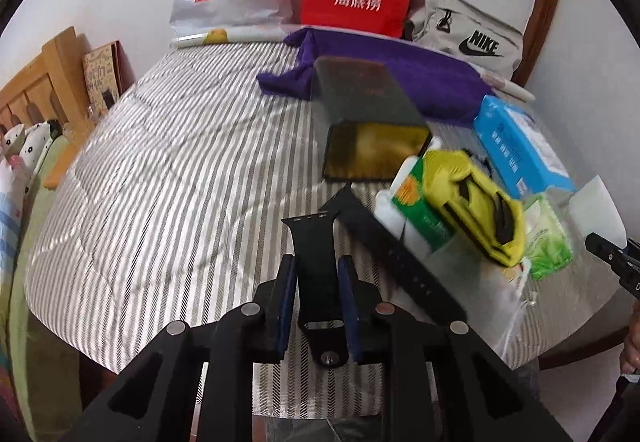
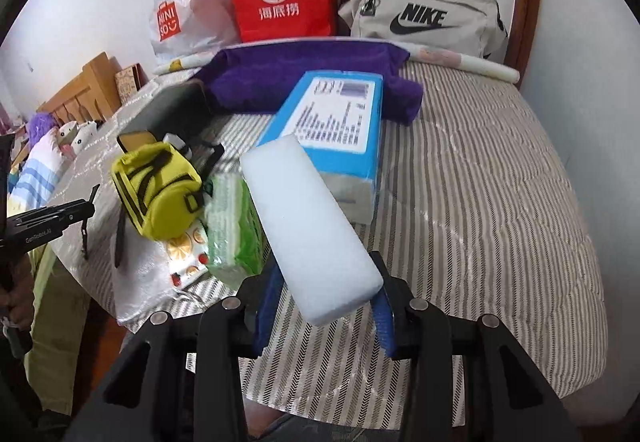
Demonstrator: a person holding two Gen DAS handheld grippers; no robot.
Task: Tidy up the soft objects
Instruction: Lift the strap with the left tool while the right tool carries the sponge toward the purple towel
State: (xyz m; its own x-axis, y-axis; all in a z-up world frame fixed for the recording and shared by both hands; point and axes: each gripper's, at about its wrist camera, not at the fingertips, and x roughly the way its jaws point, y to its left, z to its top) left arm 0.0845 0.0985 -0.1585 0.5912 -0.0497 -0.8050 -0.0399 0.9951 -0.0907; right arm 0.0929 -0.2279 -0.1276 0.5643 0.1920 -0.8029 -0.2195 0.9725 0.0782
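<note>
One black watch strap (image 1: 316, 266) squeezed tight in left hand-held gripper (image 1: 317, 306), over striped table (image 1: 160, 170). One white foam block (image 2: 312, 230) clamped in right hand-held gripper (image 2: 324, 306), lifted off table. Beside: one yellow pouch (image 2: 156, 190), one blue tissue pack (image 2: 332, 122), one green tissue pack (image 2: 236, 234), one purple towel (image 2: 304, 74). Behind: two bags

The right hand-held gripper (image 2: 326, 306) clamps a white sponge block (image 2: 310, 230) above the striped bench (image 2: 480, 202), beside a blue tissue pack (image 2: 332, 122).
</note>
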